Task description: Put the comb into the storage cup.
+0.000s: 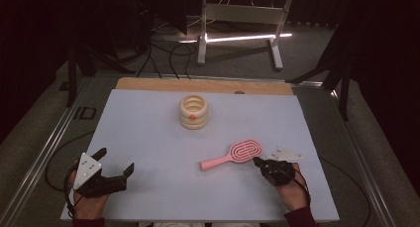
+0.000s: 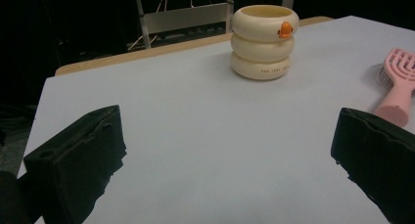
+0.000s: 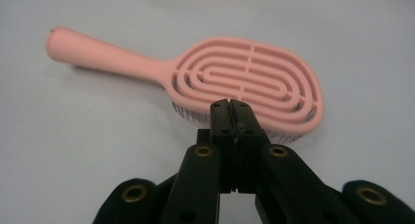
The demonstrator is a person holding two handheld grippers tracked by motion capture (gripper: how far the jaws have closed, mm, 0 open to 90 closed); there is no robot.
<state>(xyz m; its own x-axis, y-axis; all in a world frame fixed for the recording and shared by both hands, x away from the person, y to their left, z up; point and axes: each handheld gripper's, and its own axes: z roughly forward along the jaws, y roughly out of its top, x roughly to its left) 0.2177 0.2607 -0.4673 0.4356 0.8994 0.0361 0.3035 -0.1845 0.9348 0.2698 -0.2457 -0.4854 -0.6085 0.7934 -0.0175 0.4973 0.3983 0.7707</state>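
From the high view, a pink hairbrush (image 1: pixel 233 155) lies flat on the pale blue table (image 1: pixel 148 133), right of centre, its long axis slanting: the handle end points toward the near left, the oval head toward the far right. The right gripper (image 1: pixel 257 161) rests just at the near edge of the head, its jaws pressed together with nothing between them. The left gripper (image 1: pixel 116 161) sits well apart at the near left corner, jaws spread wide. A cream ringed cup (image 1: pixel 193 111) stands upright toward the far middle. In the left gripper view, the two black jaws stand far apart over bare table, the cup (image 2: pixel 264 42) ahead and the brush's head (image 2: pixel 399 79) at the right edge. In the right gripper view, the brush (image 3: pixel 220 77) lies crosswise, handle to the left, slotted back facing up; the shut jaw tips meet right at the head's near rim, whether touching I cannot tell.
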